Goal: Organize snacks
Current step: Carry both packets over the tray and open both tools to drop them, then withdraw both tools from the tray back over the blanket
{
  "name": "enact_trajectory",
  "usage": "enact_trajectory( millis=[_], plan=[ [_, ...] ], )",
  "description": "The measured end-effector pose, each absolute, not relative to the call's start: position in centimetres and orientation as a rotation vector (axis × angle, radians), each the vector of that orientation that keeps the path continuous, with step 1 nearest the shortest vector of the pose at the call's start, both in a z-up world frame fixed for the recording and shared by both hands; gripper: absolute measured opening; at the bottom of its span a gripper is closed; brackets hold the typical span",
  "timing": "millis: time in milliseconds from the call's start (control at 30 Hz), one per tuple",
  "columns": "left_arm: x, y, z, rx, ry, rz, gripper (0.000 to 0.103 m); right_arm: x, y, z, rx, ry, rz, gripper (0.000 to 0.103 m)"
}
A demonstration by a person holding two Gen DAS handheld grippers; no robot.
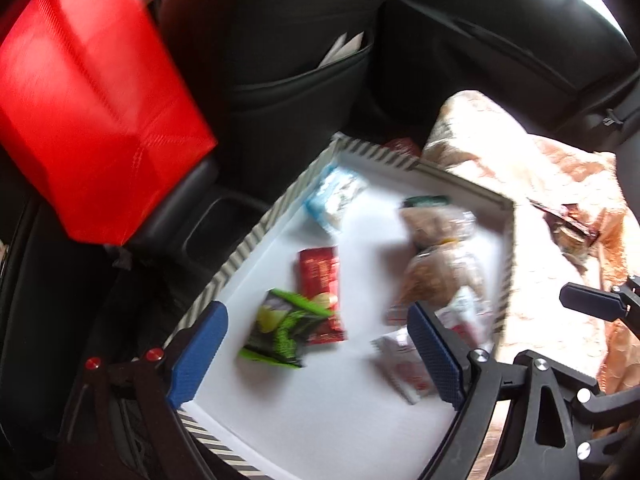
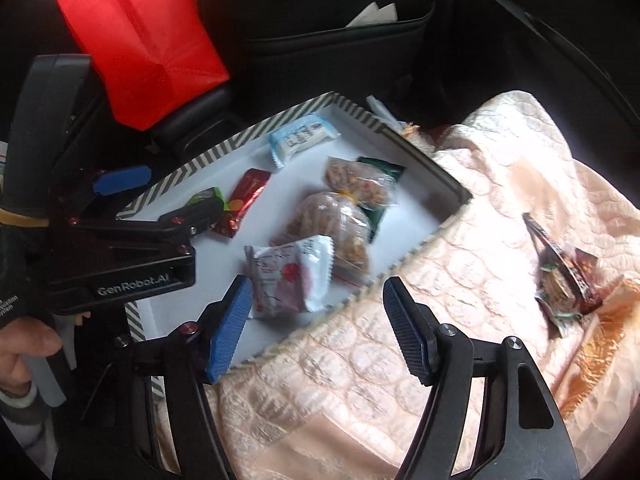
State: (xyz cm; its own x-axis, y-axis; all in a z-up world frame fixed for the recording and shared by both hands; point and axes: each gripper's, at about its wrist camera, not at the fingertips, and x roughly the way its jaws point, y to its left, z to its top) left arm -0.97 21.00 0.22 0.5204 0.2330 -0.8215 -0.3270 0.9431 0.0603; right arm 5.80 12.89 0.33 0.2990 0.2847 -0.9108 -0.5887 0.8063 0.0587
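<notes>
Hovering wide open and empty, both tongs, left (image 1: 316,356) and right (image 2: 316,332), probably just dropped wrapped snacks into the white chevron-edged cardboard tray (image 2: 180,172).

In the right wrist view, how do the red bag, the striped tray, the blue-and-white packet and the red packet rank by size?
Largest to smallest, as they look:
1. striped tray
2. red bag
3. blue-and-white packet
4. red packet, though the last two look close.
</notes>
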Motion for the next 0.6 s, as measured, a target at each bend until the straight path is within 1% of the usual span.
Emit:
enact_trajectory(
  millis=[67, 233, 600],
  plan=[
    [-0.7, 19.8, 0.7, -0.096, 0.956, 0.308, 0.096, 5.7, 11.7, 0.8, -0.312, 1.117, 0.569, 0.068],
    [0.2, 16.6, 1.3, -0.075, 0.951, 0.238, 0.097, 5.6, 7.6, 1.8, -0.318, 1.077, 0.483, 0.068],
    [2.8, 9.6, 1.1, -0.010, 0.974, 0.113, 0.097, 7.7, -3.2, 2.0, -0.218, 1.102, 0.278, 0.068]
  ],
)
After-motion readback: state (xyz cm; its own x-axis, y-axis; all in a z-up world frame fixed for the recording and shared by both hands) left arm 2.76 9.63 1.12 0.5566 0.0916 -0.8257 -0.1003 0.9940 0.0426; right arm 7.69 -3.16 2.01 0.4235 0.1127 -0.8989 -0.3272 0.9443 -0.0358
